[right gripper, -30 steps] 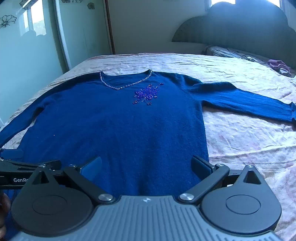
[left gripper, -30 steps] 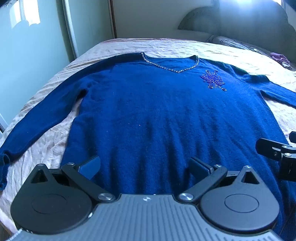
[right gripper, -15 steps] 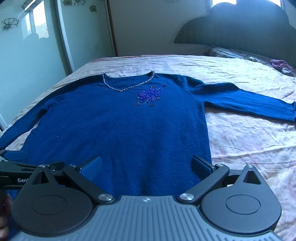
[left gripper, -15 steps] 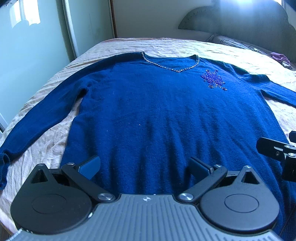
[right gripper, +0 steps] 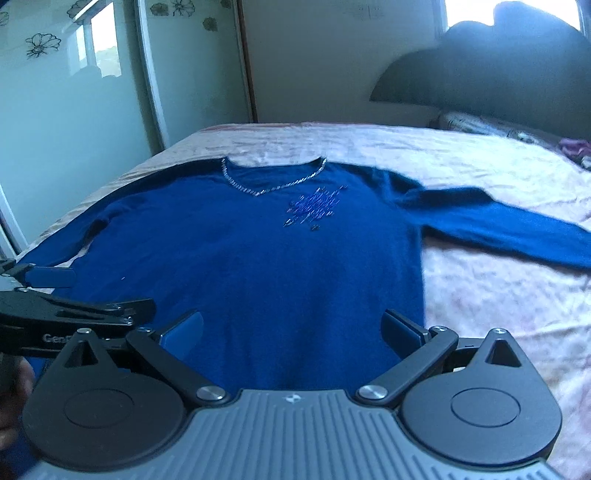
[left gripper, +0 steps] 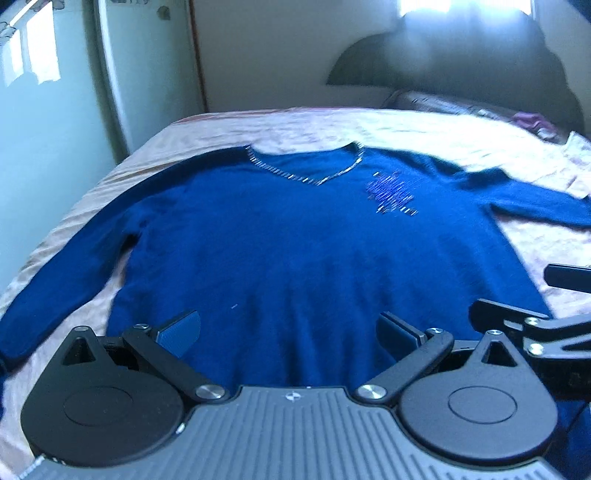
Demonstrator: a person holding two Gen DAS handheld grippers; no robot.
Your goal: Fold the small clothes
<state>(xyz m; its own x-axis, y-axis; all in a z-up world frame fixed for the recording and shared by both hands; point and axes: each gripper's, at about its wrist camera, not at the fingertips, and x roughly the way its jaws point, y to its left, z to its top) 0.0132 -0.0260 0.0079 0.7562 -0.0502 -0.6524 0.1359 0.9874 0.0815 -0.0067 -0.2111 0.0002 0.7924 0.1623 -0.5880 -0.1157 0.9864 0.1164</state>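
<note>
Bed: wide, covered by a wrinkled pale pink bedspread [right gripper: 461, 295], filling the middle of both views.
Headboard: dark, arched [right gripper: 491, 74], against the far wall on the right.
Far wall: plain cream [left gripper: 280, 59].
Wardrobe doors: pale green sliding panels [right gripper: 66, 147] on the left, flower decals near the top, reflecting a window.
Light: bright daylight from a window [right gripper: 469, 13] above the headboard.
Pillow: patterned [left gripper: 443, 105], below the headboard.

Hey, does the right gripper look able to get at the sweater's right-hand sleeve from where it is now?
Probably yes. The right gripper is open, and the sleeve lies flat on the bedspread with nothing between them.
</note>
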